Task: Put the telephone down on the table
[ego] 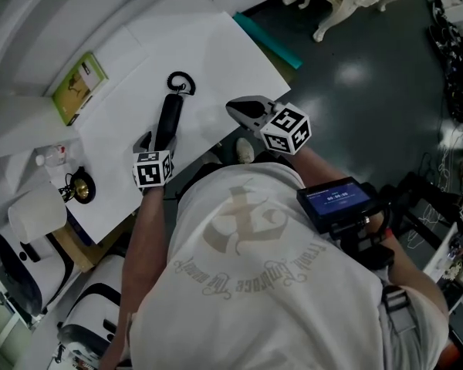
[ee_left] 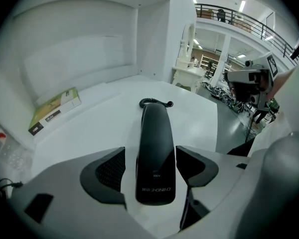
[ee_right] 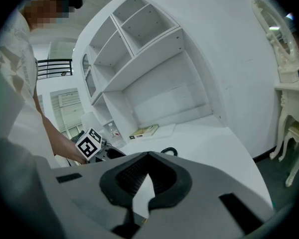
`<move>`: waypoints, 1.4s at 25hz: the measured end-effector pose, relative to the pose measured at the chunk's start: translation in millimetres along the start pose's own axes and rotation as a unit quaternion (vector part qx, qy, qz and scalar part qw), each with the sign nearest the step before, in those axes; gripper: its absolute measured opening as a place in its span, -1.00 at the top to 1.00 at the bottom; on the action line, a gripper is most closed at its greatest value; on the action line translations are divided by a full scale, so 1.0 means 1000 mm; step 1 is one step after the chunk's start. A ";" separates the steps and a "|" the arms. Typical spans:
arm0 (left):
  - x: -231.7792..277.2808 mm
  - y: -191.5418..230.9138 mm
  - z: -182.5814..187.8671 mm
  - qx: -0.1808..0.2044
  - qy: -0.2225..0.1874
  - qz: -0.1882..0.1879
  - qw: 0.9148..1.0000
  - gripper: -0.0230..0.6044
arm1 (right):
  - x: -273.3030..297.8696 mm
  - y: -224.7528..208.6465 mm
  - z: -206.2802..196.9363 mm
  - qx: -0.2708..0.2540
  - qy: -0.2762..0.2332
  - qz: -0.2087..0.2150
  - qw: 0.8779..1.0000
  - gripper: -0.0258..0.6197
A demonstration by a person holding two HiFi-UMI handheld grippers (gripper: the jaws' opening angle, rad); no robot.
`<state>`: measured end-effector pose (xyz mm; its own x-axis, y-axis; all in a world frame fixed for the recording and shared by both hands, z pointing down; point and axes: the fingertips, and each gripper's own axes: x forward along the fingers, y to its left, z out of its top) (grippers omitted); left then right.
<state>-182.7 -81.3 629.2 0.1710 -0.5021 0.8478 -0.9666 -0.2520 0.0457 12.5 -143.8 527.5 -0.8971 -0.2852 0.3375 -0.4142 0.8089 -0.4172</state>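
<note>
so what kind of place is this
Likely a furniture showroom: a white desk with built-in shelves, an ornate dressing table beyond, and a railed balcony above.

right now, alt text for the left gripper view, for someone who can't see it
A black telephone handset lies on a white table between the open jaws of the left claw, pads clear of it on both sides. Its coiled cord curls at the far end; a green book lies at the left by the wall.
</note>
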 end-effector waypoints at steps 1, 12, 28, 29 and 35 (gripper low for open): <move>-0.004 0.000 0.001 -0.005 -0.006 0.003 1.000 -0.11 | 0.000 0.001 0.001 -0.002 0.001 0.003 1.000 0.87; -0.046 0.011 0.009 -0.064 -0.072 0.024 0.995 -0.10 | 0.022 0.016 0.011 -0.026 0.008 0.037 0.999 0.87; -0.110 0.008 0.011 -0.113 -0.206 0.017 0.972 0.56 | 0.062 0.049 0.030 -0.065 0.011 0.090 0.994 0.87; -0.113 0.007 0.011 -0.118 -0.211 0.018 0.970 0.62 | 0.064 0.051 0.031 -0.067 0.011 0.094 0.993 0.87; -0.124 -0.002 0.000 -0.137 -0.233 -0.007 0.963 0.89 | 0.069 0.064 0.031 -0.077 0.019 0.109 0.991 0.87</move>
<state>-202.1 -18.5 523.6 0.1906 -0.8333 0.5189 -0.9665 -0.0668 0.2477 -81.2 -127.6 497.9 -0.9550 -0.0776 0.2862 -0.1798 0.9191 -0.3506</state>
